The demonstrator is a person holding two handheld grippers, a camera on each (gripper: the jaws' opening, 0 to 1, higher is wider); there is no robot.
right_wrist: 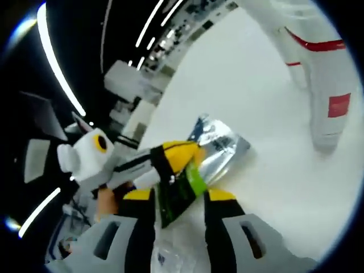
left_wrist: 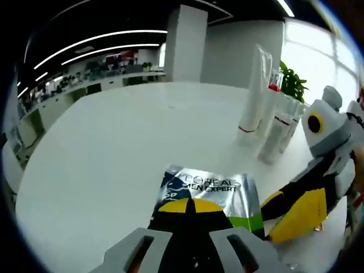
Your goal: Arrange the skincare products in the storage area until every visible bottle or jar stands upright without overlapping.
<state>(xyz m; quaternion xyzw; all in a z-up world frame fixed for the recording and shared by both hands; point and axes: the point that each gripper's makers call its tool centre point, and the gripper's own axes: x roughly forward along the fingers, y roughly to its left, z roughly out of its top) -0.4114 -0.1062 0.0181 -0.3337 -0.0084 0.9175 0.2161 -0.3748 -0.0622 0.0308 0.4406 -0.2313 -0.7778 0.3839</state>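
The silver foil L'Oreal Men Expert sachet with the green corner (left_wrist: 207,190) sits low over the near part of the white round table (left_wrist: 114,165), pinched at its near edge by the left gripper (left_wrist: 190,213), whose yellow-tipped jaws are closed narrow on it. In the right gripper view the same sachet (right_wrist: 219,145) has the left gripper across it, while the right gripper (right_wrist: 179,207) has its jaws spread to either side of the green end; I can't tell if they touch the foil. It looks light, floppy and slick, so I'd guess grab the flat sealed edge, not the puffy middle. Off to the far right, a cluster of tall white tubes with red bands (left_wrist: 267,114) stands upright, well apart from the sachet.
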